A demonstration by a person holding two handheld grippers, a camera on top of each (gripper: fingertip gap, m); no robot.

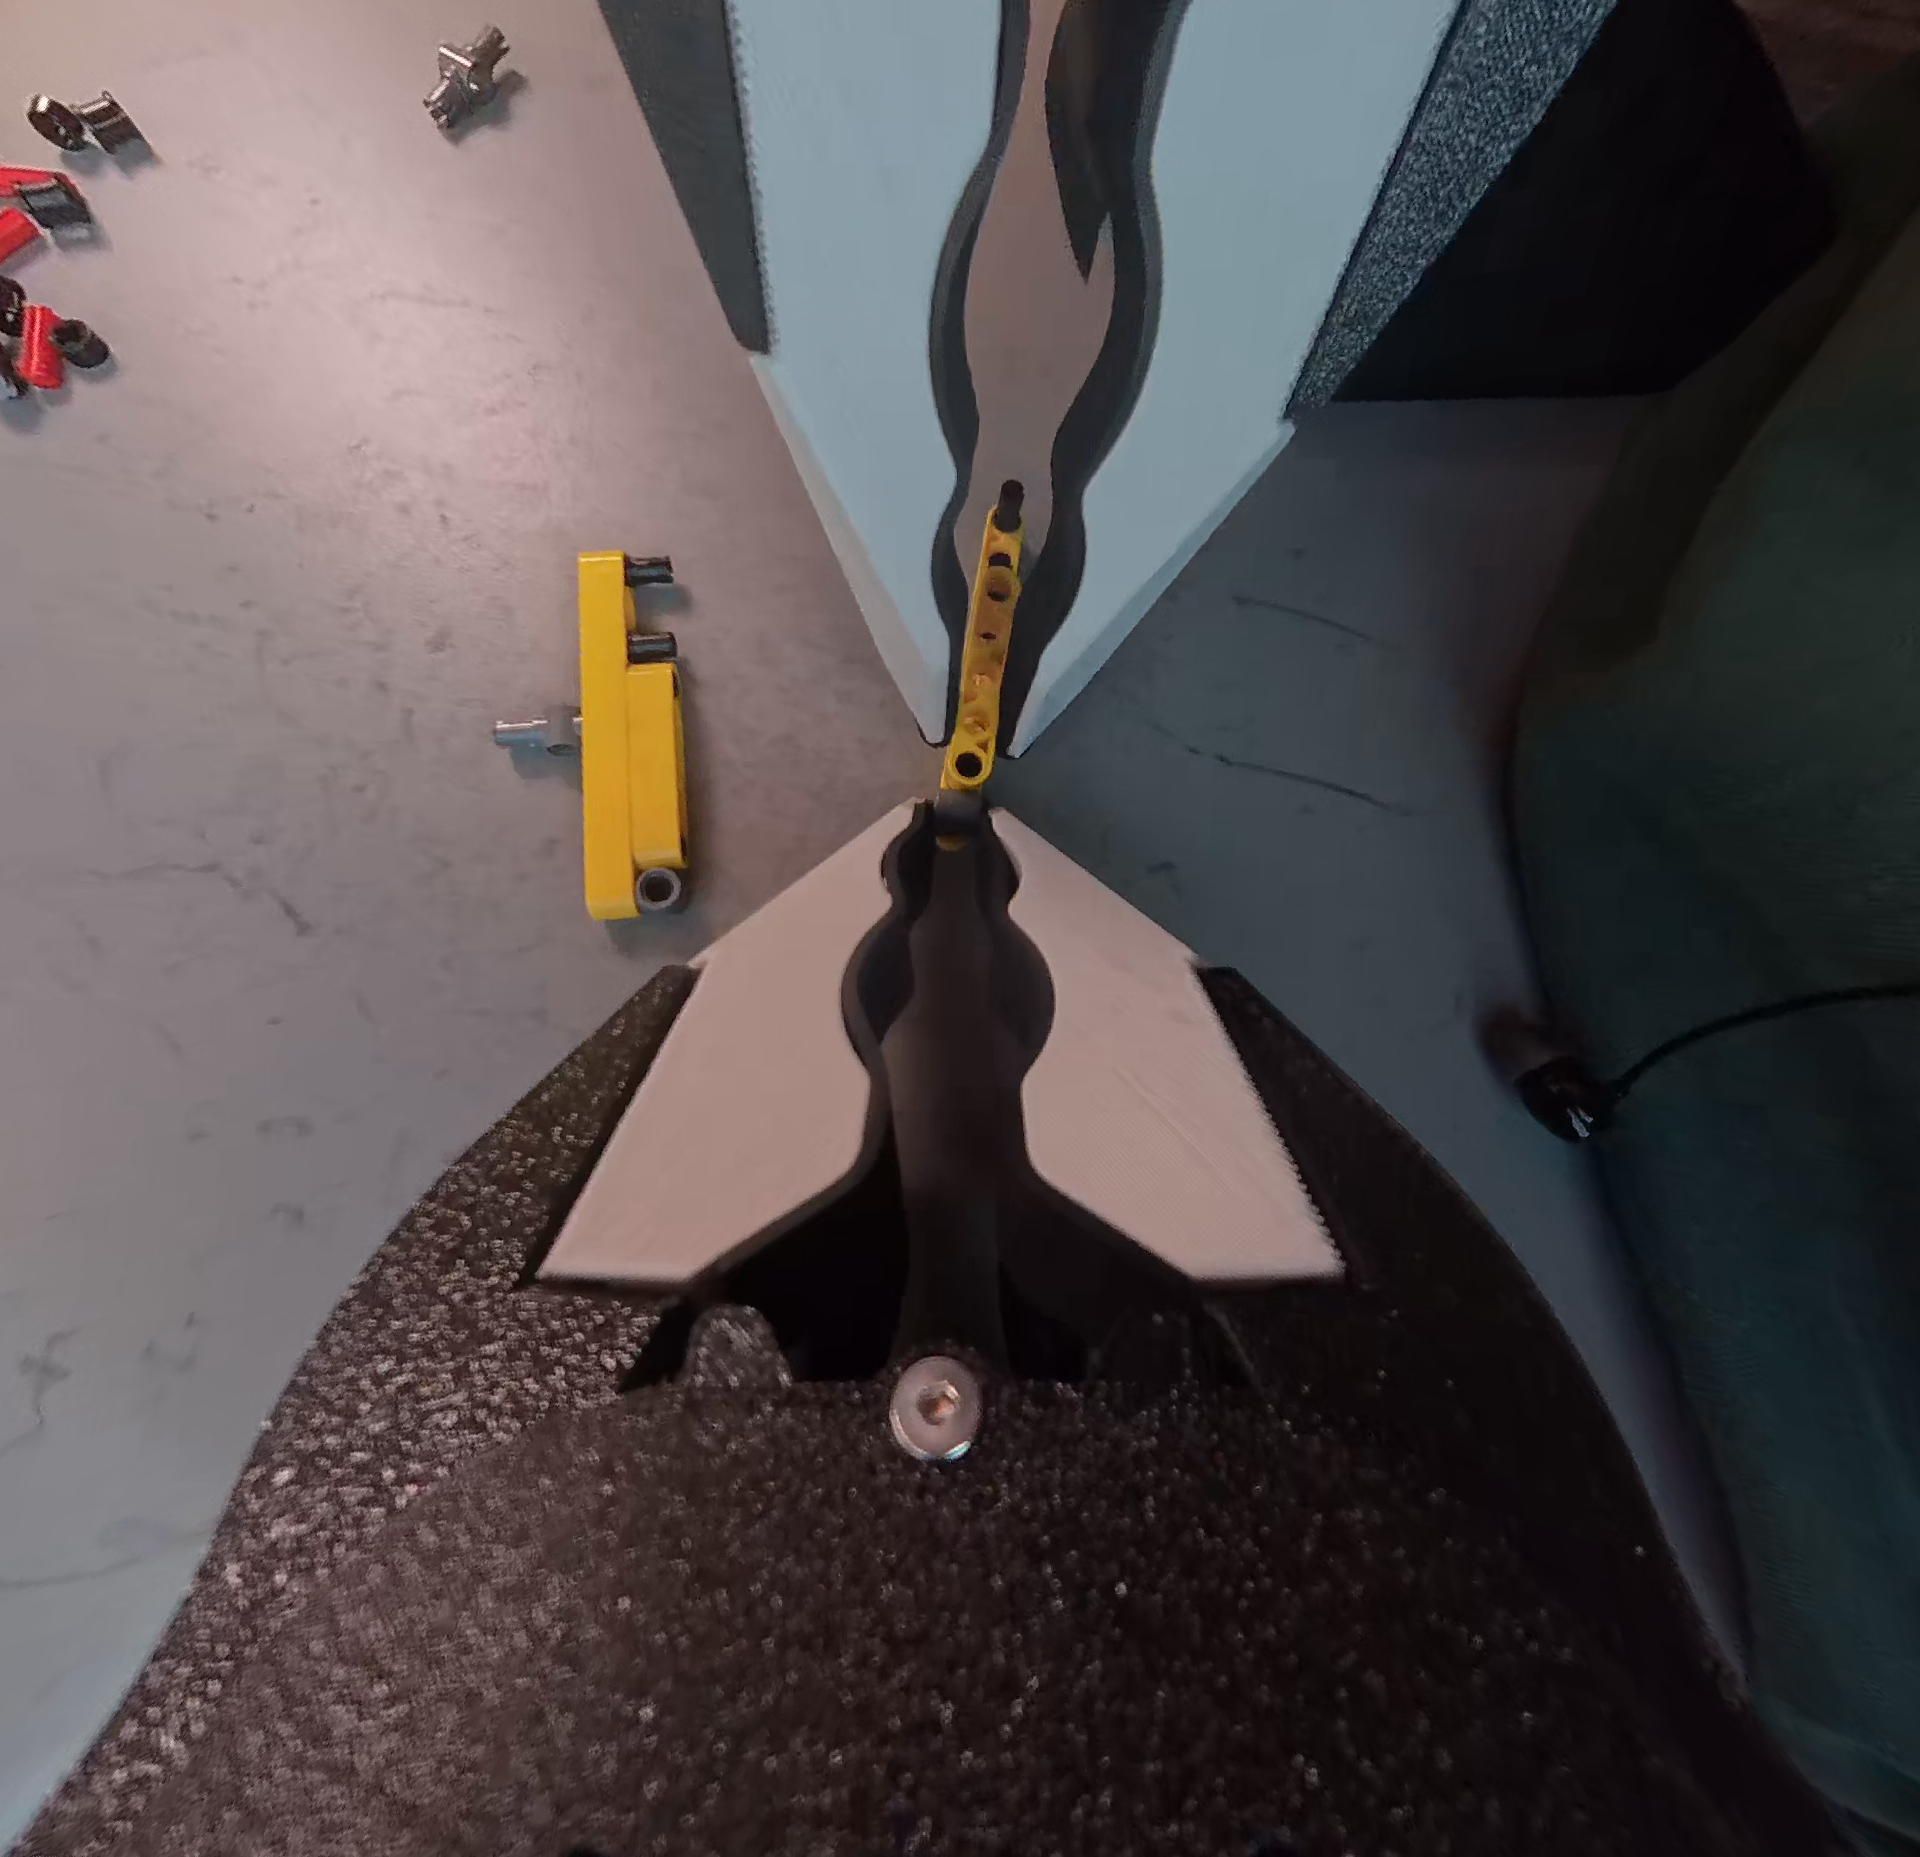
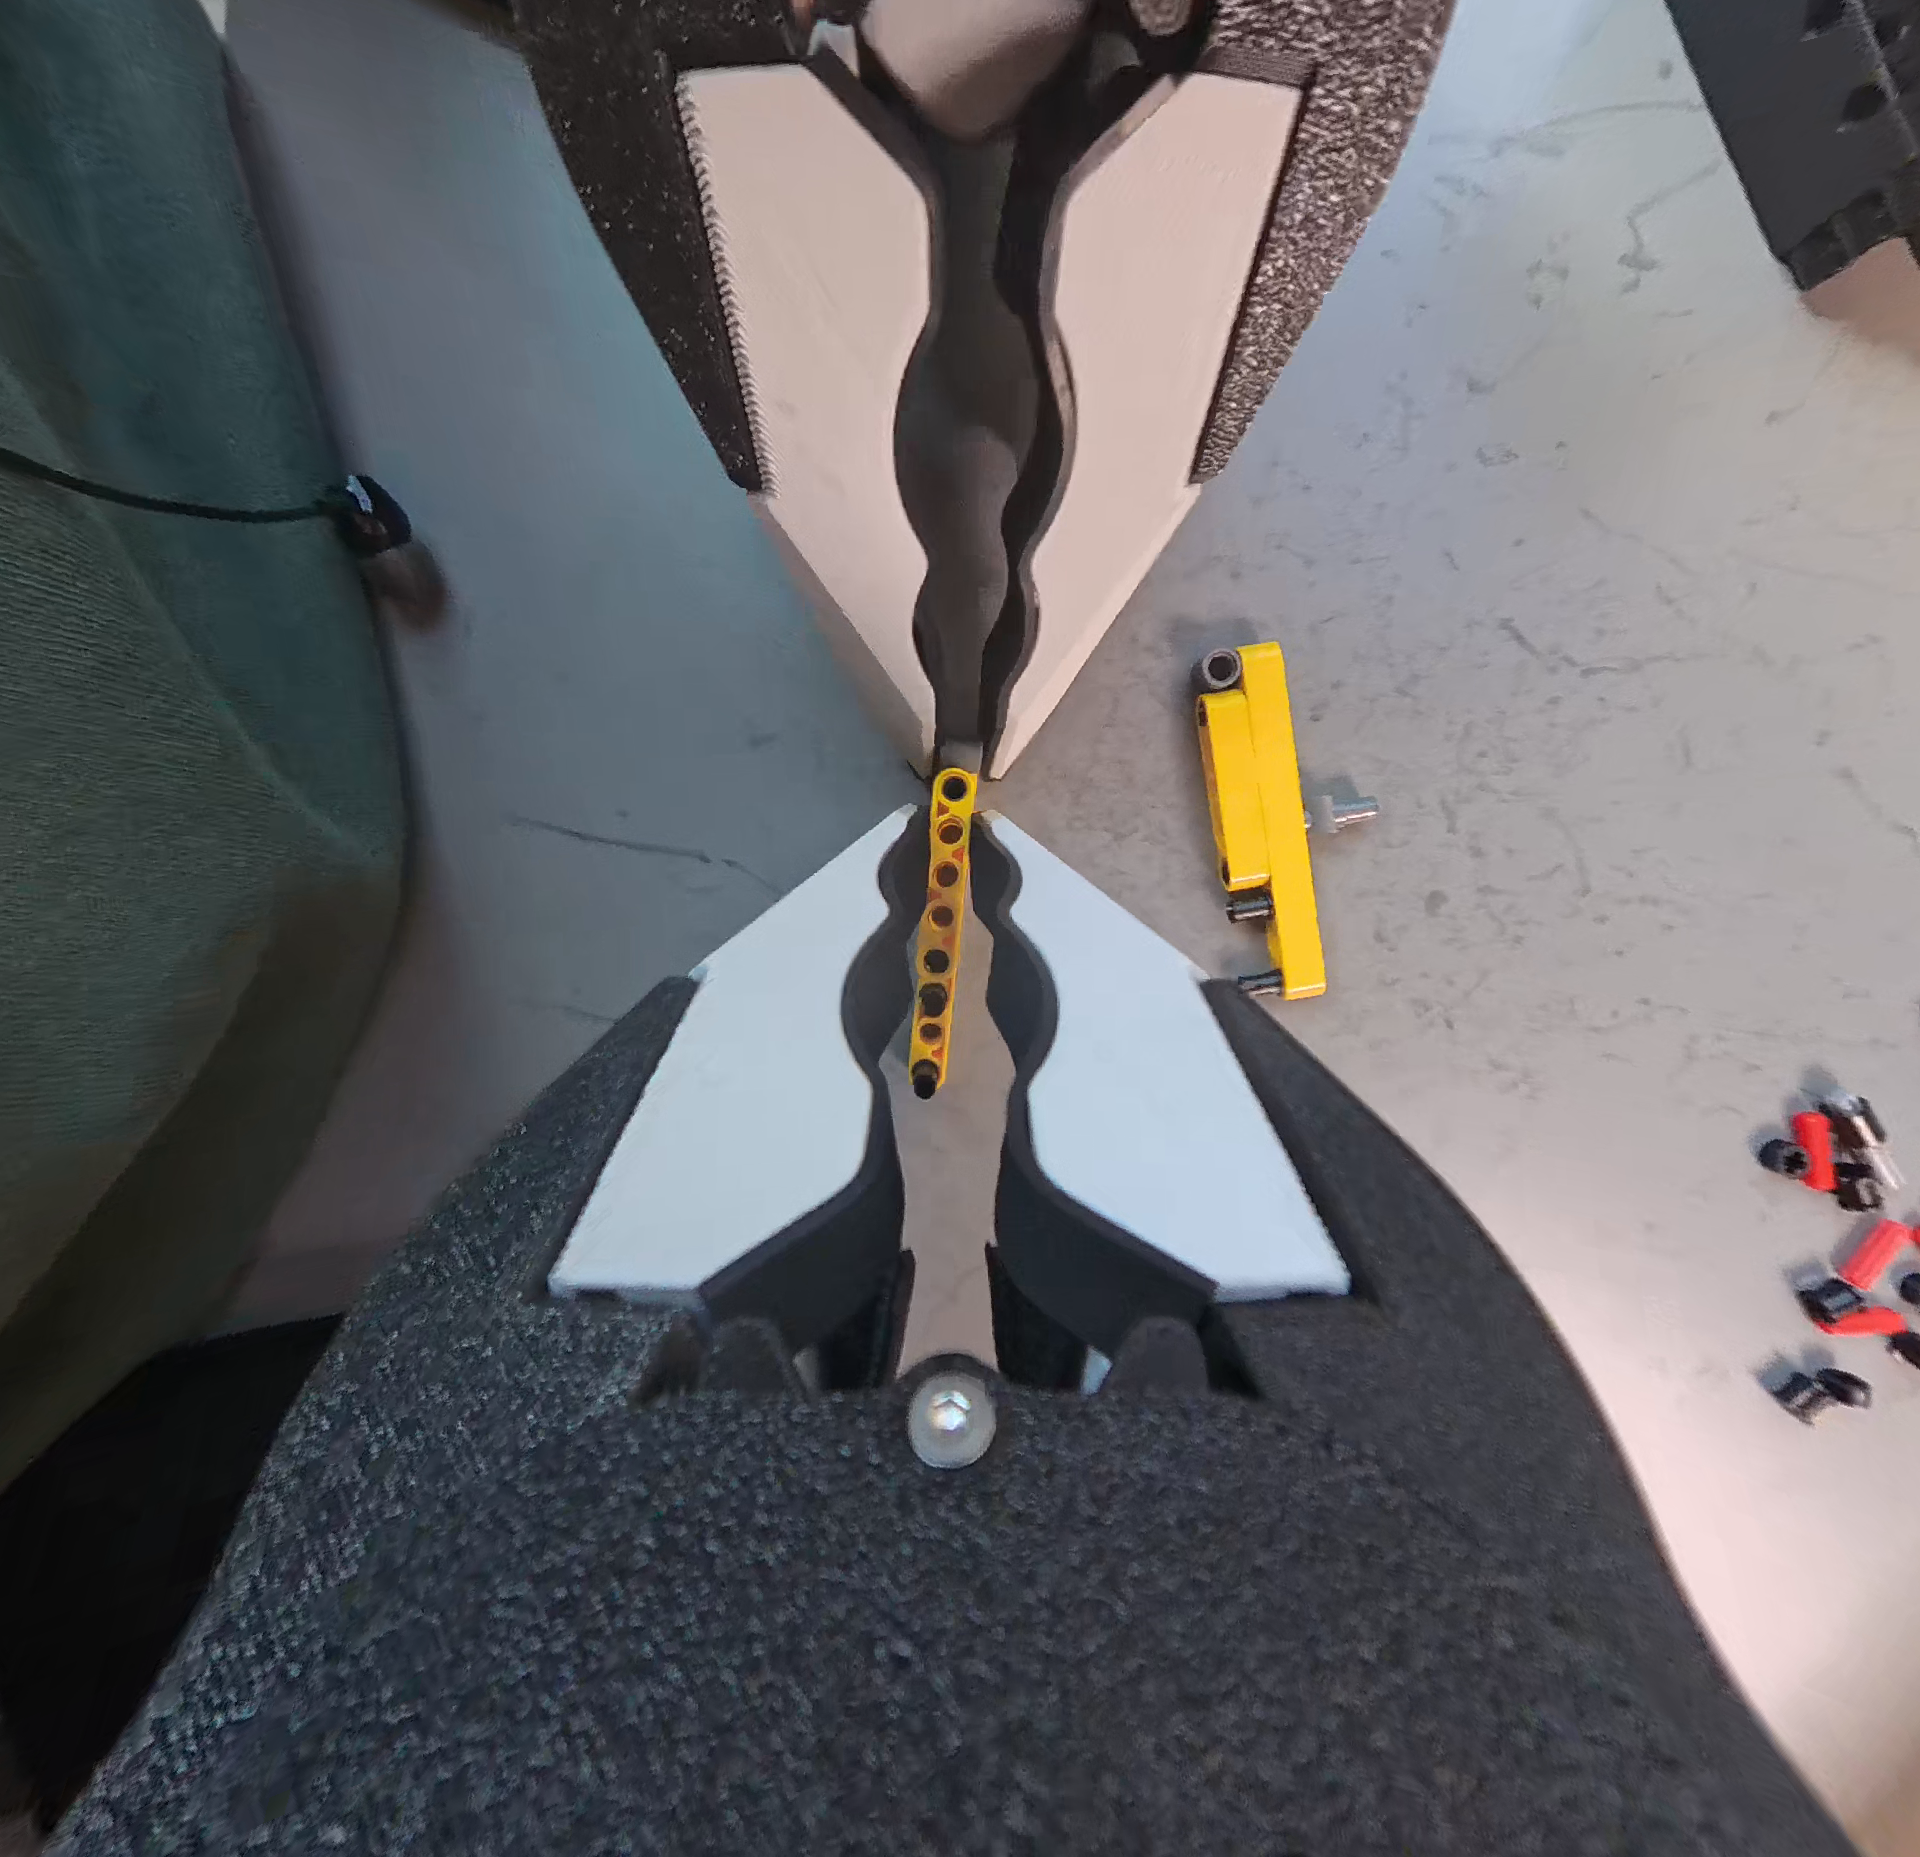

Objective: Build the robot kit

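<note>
Fingers of both grippers, left [image 1: 951, 805] and right [image 2: 951, 810], pinch opposite ends of one thin yellow beam [image 2: 940, 934].
Partly built yellow assembly [image 2: 1262, 820] lies near on the worktop [image 2: 1558, 560]; loose red pieces [image 2: 1860, 1267] toward its edge.

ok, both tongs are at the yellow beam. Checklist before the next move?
1. Right tongs closed on the yellow beam: ok, the beam runs back between its fingers.
2. Left tongs gripping at the beam's near end: cannot tell. The tips meet there, but what they pinch is hidden.
3. Black pin present at the beam's other end: ok, it sticks out.
4. Yellow assembly clear of both tongs: ok, it lies apart on the table.
5. Loose red and black parts out of the way: ok, they are far to the side.
</note>
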